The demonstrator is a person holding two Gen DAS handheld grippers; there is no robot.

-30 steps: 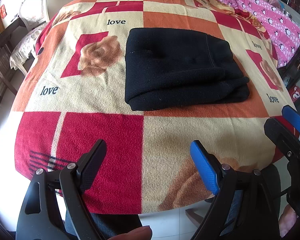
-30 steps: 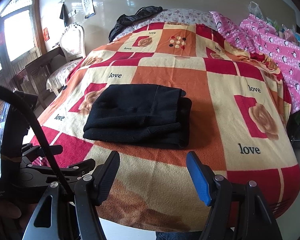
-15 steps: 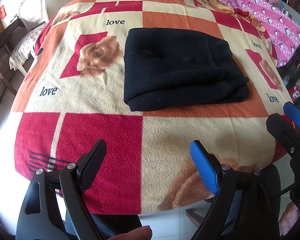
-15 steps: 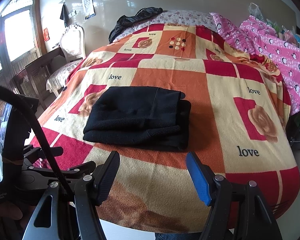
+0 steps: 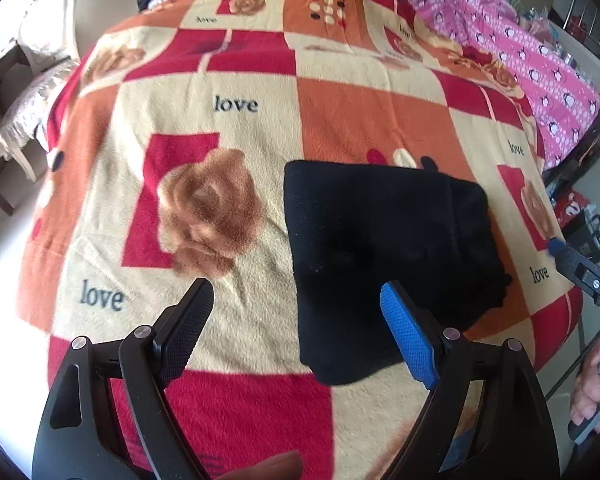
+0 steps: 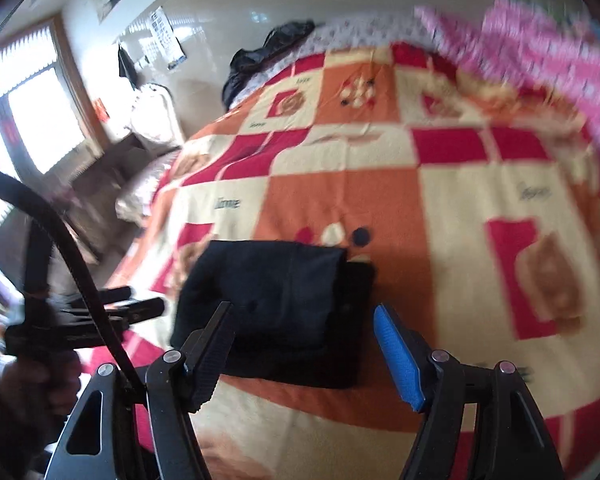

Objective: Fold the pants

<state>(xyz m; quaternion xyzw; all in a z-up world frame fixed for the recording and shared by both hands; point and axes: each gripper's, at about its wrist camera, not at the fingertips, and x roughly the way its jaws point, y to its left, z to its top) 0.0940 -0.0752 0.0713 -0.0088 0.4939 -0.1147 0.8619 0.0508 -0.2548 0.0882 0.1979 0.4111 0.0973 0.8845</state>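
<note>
Already the black pants (image 5: 388, 256) lay as a compact folded stack on the patterned blanket (image 5: 220, 120) covering the bed, several layers showing along the stack's right edge. Left gripper (image 5: 296, 320) hung with its jaws spread wide and holding nothing; the stack's near left corner sat just ahead of them, between the black finger and the blue one. Right gripper (image 6: 304, 344) likewise had its jaws released and bare, with the near edge of the stack (image 6: 276, 304) directly ahead of the gap, a little toward the black finger. Neither pair appeared to touch the cloth, though the right view was blurred. By the look of it, folding was at or near its last step. Any next move would call for closing on the near edge through all layers, or simply pressing the stack flat and backing off
</note>
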